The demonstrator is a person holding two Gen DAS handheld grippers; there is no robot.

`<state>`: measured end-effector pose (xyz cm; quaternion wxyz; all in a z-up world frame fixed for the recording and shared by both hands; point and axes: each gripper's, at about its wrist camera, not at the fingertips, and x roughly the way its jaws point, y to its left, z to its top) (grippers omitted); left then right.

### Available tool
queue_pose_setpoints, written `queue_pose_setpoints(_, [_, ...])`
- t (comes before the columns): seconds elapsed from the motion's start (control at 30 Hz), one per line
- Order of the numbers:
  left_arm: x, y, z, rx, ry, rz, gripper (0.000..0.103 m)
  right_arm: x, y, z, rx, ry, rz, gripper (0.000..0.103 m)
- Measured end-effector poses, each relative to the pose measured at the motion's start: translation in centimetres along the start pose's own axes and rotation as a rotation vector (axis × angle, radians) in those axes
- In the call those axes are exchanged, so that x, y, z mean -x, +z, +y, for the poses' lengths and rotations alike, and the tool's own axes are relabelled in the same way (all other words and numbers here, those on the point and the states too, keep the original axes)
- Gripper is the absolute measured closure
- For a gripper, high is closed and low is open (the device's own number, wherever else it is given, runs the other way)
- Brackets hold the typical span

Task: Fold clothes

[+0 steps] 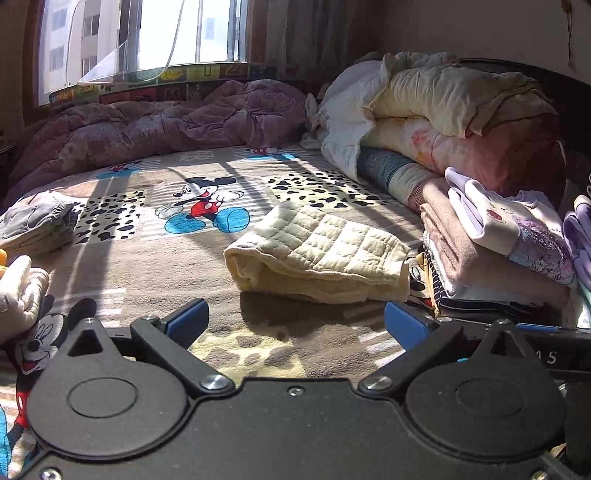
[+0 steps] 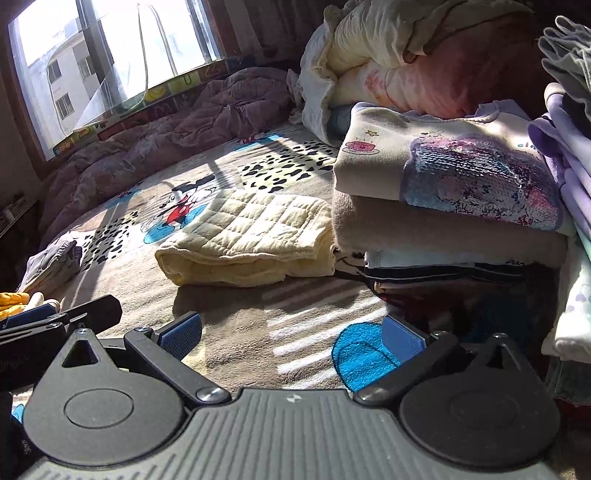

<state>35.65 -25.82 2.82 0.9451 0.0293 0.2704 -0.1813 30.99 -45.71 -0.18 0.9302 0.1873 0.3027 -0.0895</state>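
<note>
In my left wrist view a pale yellow quilted garment point(image 1: 317, 254) lies folded into a thick, soft rectangle at the centre of the frame, its stitched squares puffy and its lower edge rolled into rounded layers; in the right wrist view the same piece point(image 2: 247, 240) sits centre left, lit by the sun. It rests on the bed point(image 1: 147, 266), whose fleecy brown blanket carries cartoon mice and black-spotted patches, with window light striping the nap. To the right of the frame stands a stack of folded clothes point(image 2: 450, 225), topped by a cream sweatshirt with a glittering purple sequin panel, over a fuzzy tan layer and thinner striped and dark edges; the quilted garment lies just beside its base. Behind it, in the upper right, lumpy rolled quilts point(image 1: 443, 110) in cream and pink are heaped, and a crumpled mauve comforter point(image 1: 159, 122) runs along under the window point(image 1: 140, 33) in the upper left. A small grey folded bundle point(image 1: 37, 225) lies at the left edge. My left gripper point(image 1: 295, 325) has its fingers spread wide, blue ribbed pads facing each other over bare blanket, holding nothing and short of the garment. My right gripper point(image 2: 291, 336) is likewise splayed wide and empty, its right pad over a blue patch of the print. At the left edge of the left view, a white gloved hand point(image 1: 18, 291) shows.
</note>
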Motion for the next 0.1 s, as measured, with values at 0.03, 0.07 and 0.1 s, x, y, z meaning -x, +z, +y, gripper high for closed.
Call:
queue_pose_setpoints(0.03, [0.05, 0.02, 0.08, 0.003, 0.001, 0.0, 0.0, 0.07, 0.0, 0.08, 0.0, 0.001, -0.001, 0.001])
queue_pose_setpoints(0.07, [0.15, 0.02, 0.1, -0.004, 0.001, -0.002, 0.001, 0.16, 0.0, 0.19, 0.001, 0.001, -0.003, 0.001])
queue_pose_setpoints(0.1, [0.25, 0.03, 0.13, -0.01, 0.0, -0.005, 0.001, 0.22, 0.01, 0.28, 0.002, 0.0, -0.004, 0.001])
